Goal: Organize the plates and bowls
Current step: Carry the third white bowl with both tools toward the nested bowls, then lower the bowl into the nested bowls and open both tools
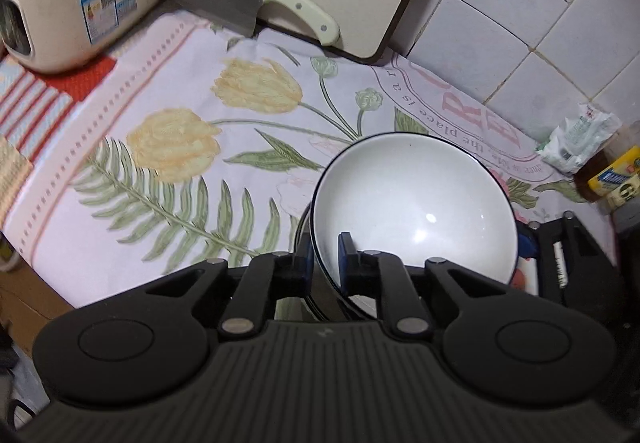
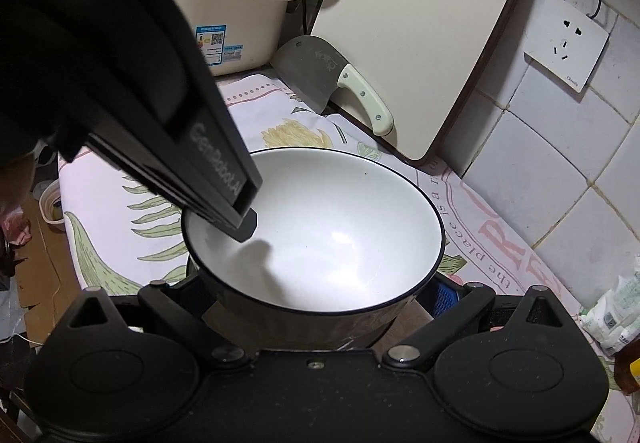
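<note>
**Rim pinch on a glazed bowl: where it could slip**

While the left gripper (image 1: 325, 257) pinches the near rim of the white bowl (image 1: 412, 203), one finger inside and one outside, the bowl sits tilted just ahead of it, over the floral cloth (image 1: 180, 147). The right gripper (image 2: 316, 307) is spread wide, its fingers flanking the bowl's dark outer wall; whether they touch it I cannot tell. My judgement: a thin grip on smooth glaze may let the bowl swing or slide out, and a drop would land it on the cloth or knock the cleaver (image 2: 320, 71) propped ahead against the cutting board (image 2: 420, 35).

Readable writing: "GenRobot.AI" on the left gripper's body, seen from the right; "the place is a" and large letters "R", "E" on the cloth. The rice cooker (image 2: 224, 11) sticker is too small to read.
</note>
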`<state>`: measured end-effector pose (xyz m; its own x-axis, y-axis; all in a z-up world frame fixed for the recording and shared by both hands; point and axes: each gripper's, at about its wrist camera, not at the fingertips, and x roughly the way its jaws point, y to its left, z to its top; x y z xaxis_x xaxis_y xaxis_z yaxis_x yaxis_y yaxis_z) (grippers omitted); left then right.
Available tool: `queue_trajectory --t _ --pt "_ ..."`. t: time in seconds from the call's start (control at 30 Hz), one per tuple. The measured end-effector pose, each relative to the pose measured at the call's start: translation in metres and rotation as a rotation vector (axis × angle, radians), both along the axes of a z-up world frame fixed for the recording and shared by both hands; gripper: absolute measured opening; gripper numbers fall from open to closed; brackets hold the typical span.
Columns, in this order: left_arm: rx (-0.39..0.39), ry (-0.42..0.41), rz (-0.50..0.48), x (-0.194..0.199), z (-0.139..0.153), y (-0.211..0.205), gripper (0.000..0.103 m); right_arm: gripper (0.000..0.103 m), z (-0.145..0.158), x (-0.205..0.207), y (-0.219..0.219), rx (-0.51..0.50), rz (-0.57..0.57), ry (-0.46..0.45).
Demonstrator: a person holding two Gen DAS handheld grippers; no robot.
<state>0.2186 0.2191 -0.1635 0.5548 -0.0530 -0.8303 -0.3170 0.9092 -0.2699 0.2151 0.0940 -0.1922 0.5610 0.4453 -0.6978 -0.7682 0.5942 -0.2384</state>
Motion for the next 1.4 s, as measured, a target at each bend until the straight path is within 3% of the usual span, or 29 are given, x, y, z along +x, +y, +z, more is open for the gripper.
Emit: queue_trajectory --t 0.13,0.33,0.43,0.57,0.7,0.87,1.03,1.1,1.17,1.4 --pt "0.055 -0.013 -0.001 0.001 -0.001 -0.005 0.009 0.102 0.001 -0.002 0.001 -0.006 0.005 -0.013" --pt "0.012 -0.044 0.024 -0.001 -0.002 0.003 0.006 0.102 0.012 0.001 0.004 -0.082 0.046 0.023" --pt "-0.012 -0.052 0.024 0.0 -0.004 0.004 0.006 0.102 0.021 0.008 -0.001 -0.068 0.065 0.086" --pt "-0.009 -0.055 0.035 0.0 -0.006 0.004 0.005 0.102 0.024 0.004 -0.007 -0.068 0.085 0.099" --pt "0.032 -0.06 0.035 0.0 -0.006 0.002 0.005 0.102 0.024 -0.007 -0.014 -0.035 0.107 0.074" --pt "0.003 -0.059 0.038 -0.001 -0.009 0.008 0.005 0.102 0.021 -0.015 -0.019 -0.005 0.077 0.035" --pt "-0.066 -0.058 0.032 -0.009 -0.008 0.013 0.016 0.102 0.023 -0.027 -0.041 0.118 -0.012 0.024" --pt "-0.082 -0.081 0.015 -0.017 -0.002 0.014 0.03 0.102 0.026 -0.032 -0.055 0.193 -0.049 0.052" --pt "-0.09 -0.097 -0.01 -0.026 0.004 0.011 0.036 0.102 0.029 -0.04 -0.066 0.249 -0.077 0.056" --pt "-0.079 -0.09 -0.088 -0.056 0.02 0.002 0.041 0.102 0.03 -0.077 -0.086 0.322 -0.11 0.001"
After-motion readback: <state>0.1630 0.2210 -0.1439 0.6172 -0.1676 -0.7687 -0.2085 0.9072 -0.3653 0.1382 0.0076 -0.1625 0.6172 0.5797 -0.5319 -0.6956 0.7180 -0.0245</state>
